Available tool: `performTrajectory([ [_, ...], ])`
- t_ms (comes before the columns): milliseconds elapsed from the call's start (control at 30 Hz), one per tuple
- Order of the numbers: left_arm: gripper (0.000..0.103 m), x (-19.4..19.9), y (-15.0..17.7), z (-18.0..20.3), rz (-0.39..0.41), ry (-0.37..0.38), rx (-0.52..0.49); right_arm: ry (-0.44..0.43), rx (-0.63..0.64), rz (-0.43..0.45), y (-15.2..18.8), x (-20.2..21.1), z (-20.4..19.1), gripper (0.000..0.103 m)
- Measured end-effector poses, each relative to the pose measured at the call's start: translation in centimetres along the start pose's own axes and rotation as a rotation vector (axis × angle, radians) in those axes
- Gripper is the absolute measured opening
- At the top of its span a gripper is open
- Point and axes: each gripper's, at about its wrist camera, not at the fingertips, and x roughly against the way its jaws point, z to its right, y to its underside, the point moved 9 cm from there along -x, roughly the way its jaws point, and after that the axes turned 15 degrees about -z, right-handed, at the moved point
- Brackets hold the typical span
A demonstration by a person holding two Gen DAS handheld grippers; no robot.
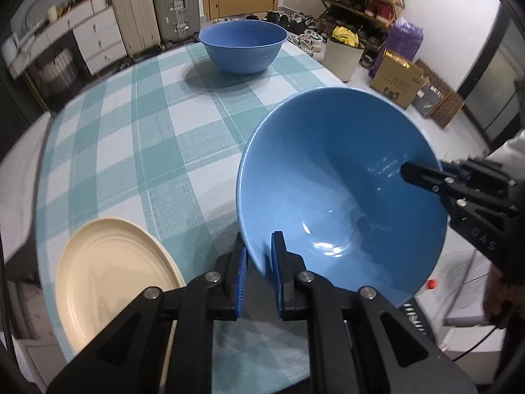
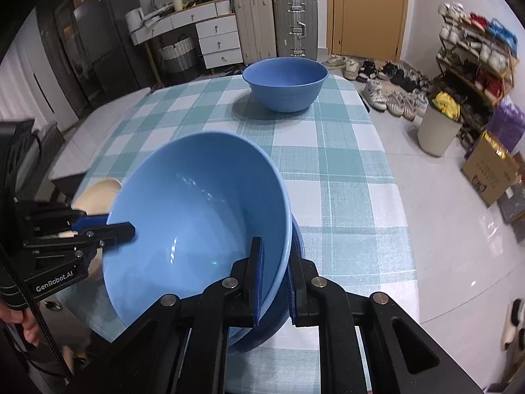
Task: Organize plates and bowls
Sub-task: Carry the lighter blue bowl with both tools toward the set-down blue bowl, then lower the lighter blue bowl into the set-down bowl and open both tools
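Bowl (image 2: 197, 216) stacked, second beneath: right view.

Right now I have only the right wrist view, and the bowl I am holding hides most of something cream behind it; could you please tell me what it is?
Observer: It is a cream plate, empty, lying flat on the checked tablecloth.
Operator: Thank you. Does the light blue bowl touch it?
Observer: No. In the left wrist view, bare cloth shows between the plate and the bowl's rim.
Operator: Is the plate well in on the table?
Observer: Not really. Its left rim lies close to the cloth's edge on that side.
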Motion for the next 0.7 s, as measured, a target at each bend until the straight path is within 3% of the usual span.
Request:
performTrajectory([
  [333, 0.013, -1.4, 0.2, 0.3, -0.011, -0.037, -0.024, 0.043, 0.019, -0.010, 0.6, -1.0, 0.2, 0.012],
  [700, 0.017, -2.0, 0.0, 0.2, -0.014, -0.101, -0.039, 0.032, 0.025, 0.016, 0.4, 0.1, -0.2, 0.012],
])
